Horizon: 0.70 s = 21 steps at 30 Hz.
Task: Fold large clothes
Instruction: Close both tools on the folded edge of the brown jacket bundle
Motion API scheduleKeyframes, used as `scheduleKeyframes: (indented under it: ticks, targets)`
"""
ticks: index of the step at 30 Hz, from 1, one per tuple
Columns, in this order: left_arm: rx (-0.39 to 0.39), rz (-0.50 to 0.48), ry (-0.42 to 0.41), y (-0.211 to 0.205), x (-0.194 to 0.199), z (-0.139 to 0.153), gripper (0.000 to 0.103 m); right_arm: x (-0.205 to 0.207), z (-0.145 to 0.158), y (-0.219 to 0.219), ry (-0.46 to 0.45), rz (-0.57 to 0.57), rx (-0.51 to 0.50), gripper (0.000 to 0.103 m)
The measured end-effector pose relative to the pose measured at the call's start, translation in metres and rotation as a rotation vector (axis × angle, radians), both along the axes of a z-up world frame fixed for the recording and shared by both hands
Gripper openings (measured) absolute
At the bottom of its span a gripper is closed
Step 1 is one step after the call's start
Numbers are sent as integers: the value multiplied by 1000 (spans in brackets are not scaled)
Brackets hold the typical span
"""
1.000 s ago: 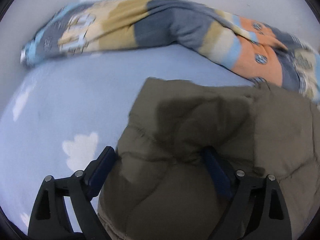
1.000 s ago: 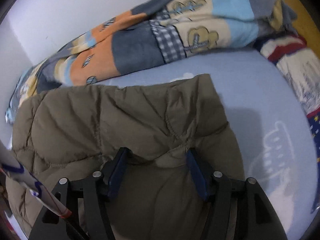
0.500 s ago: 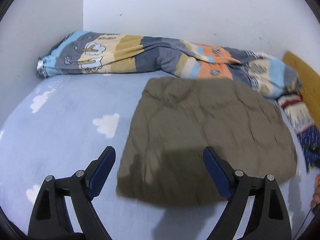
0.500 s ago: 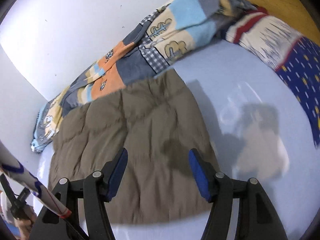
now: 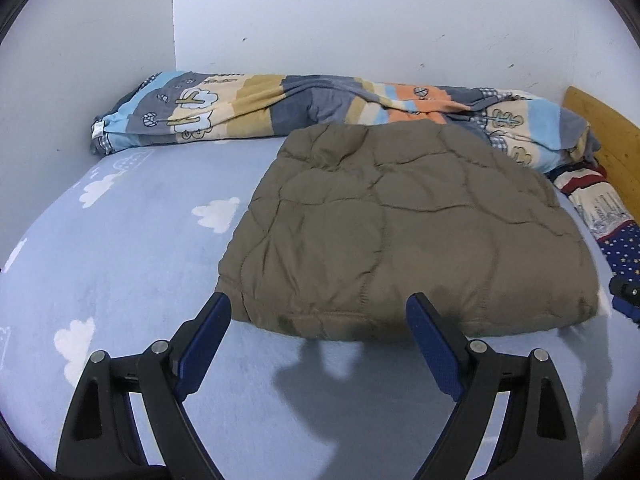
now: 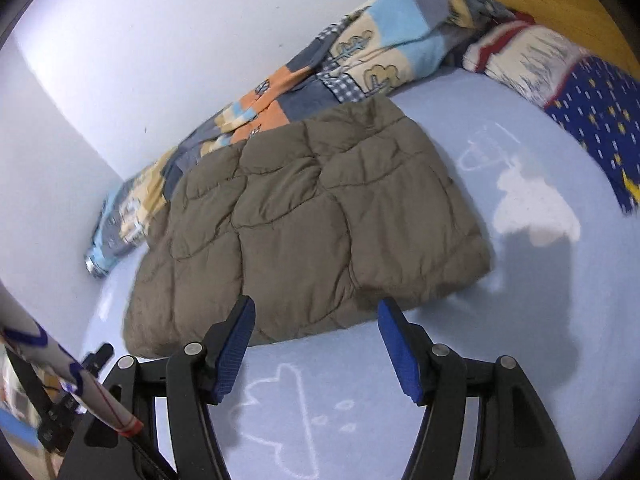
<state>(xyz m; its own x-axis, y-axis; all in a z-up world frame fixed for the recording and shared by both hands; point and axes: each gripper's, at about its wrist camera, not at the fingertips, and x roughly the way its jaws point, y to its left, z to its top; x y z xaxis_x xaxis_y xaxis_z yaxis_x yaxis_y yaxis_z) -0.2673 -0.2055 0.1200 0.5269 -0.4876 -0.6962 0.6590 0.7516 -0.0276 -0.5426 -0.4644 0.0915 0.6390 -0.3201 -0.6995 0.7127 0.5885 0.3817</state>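
Observation:
An olive-brown quilted puffer garment [image 5: 404,232] lies folded into a flat rectangle on the light blue bed sheet [image 5: 120,264]. It also shows in the right wrist view [image 6: 304,220]. My left gripper [image 5: 320,320] is open and empty, held just in front of the garment's near edge. My right gripper [image 6: 316,320] is open and empty, also just short of the near edge, not touching it.
A patchwork cartoon blanket [image 5: 256,108] lies bunched along the white wall behind the garment. A red, white and navy starred bedding pile [image 6: 580,80] and a wooden headboard [image 5: 604,136] are at the right. A striped pole [image 6: 60,368] crosses the lower left of the right wrist view.
Both grippers have let go of the garment and pulled back from it. The garment now lies flat on the bed, and both jaws are empty.

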Motion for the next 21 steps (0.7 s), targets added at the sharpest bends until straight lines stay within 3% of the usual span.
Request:
scheduleKeyframes:
  ticks: [2,4,6,10,15,17,21]
  targets:
    - [21,12,6,-6,11,-11,89,10,-8,-5,10,17,-9,65]
    - [33,19,6,-12,22,-17,89,22,-16,-10,31,44,-18,48]
    - [61,28,21,-18,34,-26,89,37,-24,-15,69,51,-58,48]
    - [96,33,97,-23,50,-47,91,53,-45,-29,88,63,-4,48]
    - [167,17,77,-32,50,-53,92,63,-61,-35,143,90,31,50]
    - [155,14,85,-29,51,-46,92,60,-58,-37,133,90,54,50]
    - [72,52,41,-8,59,-16,92,32,-30,-51,4,22,105,51]
